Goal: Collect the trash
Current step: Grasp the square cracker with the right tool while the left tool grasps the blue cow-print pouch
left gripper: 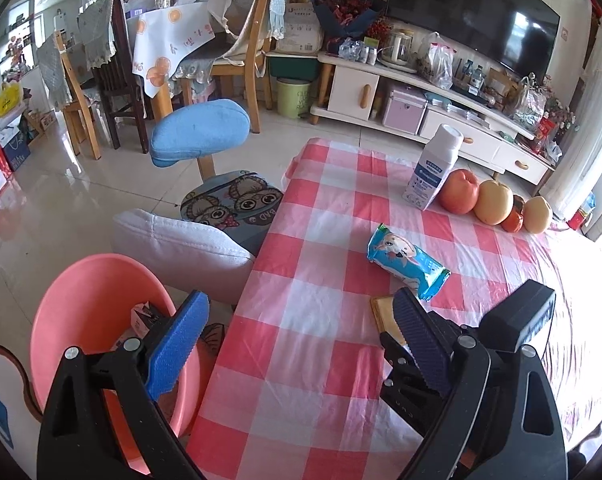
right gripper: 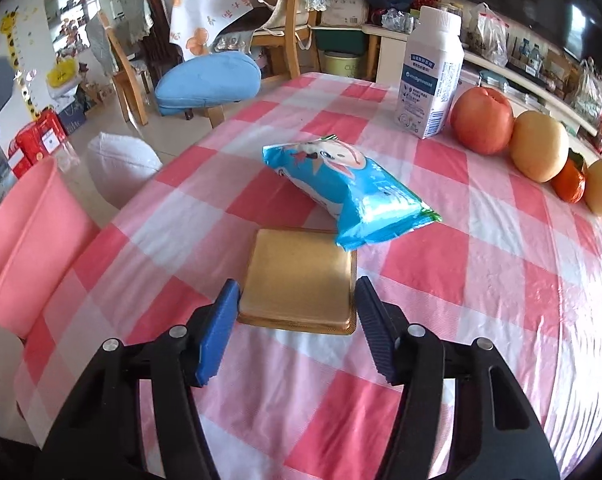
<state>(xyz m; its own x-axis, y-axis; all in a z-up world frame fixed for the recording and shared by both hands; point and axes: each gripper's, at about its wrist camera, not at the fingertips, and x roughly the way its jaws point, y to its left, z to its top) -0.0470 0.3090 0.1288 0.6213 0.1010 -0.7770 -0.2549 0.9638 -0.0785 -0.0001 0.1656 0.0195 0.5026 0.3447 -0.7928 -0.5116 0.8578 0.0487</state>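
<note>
A flat gold packet [right gripper: 299, 280] lies on the pink checked tablecloth [right gripper: 481, 264]. My right gripper [right gripper: 295, 320] is open, its fingertips on either side of the packet's near edge. A blue snack wrapper [right gripper: 349, 184] lies just beyond, overlapping the packet's far corner; it also shows in the left wrist view [left gripper: 405, 262]. My left gripper [left gripper: 301, 344] is open and empty above the table's left edge, next to a pink bin [left gripper: 85, 292] on the floor with some trash inside. The right gripper's body [left gripper: 513, 328] shows in the left wrist view, over the gold packet [left gripper: 383, 312].
A white bottle [right gripper: 431, 76] and a row of fruit [right gripper: 537, 148] stand at the table's far side. A white cushion [left gripper: 181, 252], a stool with a blue backrest [left gripper: 199, 134], dining chairs and a TV cabinet [left gripper: 441, 100] lie beyond.
</note>
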